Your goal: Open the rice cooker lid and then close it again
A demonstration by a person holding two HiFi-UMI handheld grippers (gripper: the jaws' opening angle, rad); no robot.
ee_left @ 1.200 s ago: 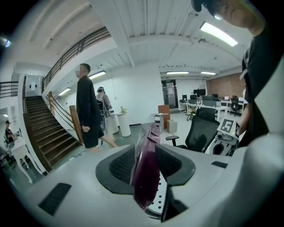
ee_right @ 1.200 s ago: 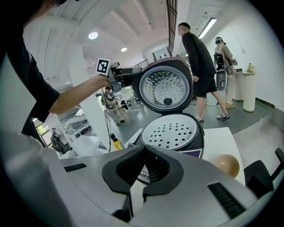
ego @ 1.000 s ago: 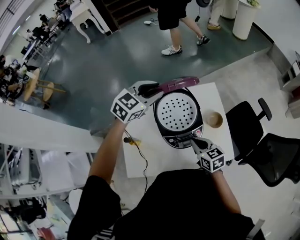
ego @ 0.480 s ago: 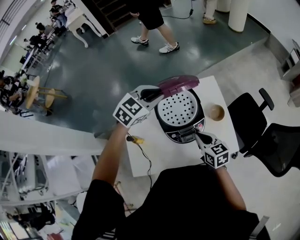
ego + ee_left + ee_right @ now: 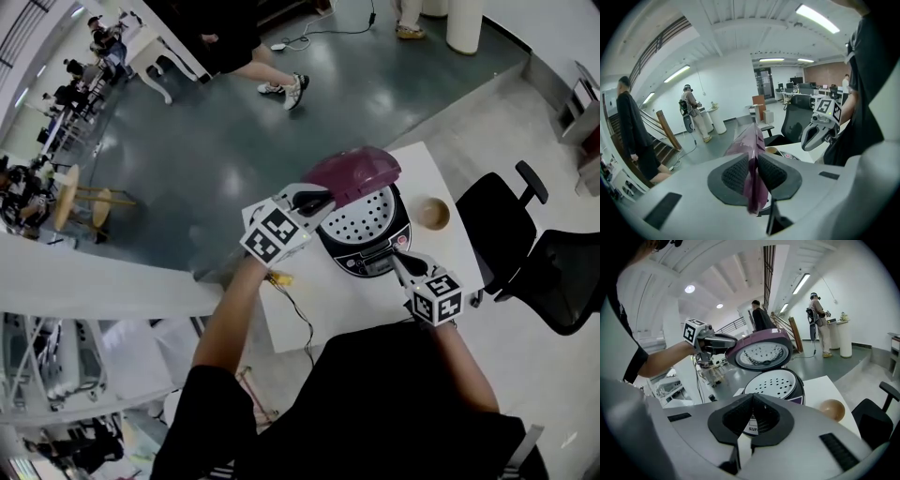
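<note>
Head view: rice cooker (image 5: 361, 225) sitting on white tabletop (image 5: 347, 302), purple lid (image 5: 356, 172) tilting half-open above it. Left gripper view: left hand-held gripper (image 5: 753, 164), jaws just been closing, pinching the lid's edge. Right gripper view: right hand-held gripper (image 5: 753, 401) holding jaws together, empty, pointing at the cooker's front.

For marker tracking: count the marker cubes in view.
2. One white marker cube is on the left gripper, whose jaws have just been closing on the purple rice cooker lid; one is on the right gripper, lower right.
</note>
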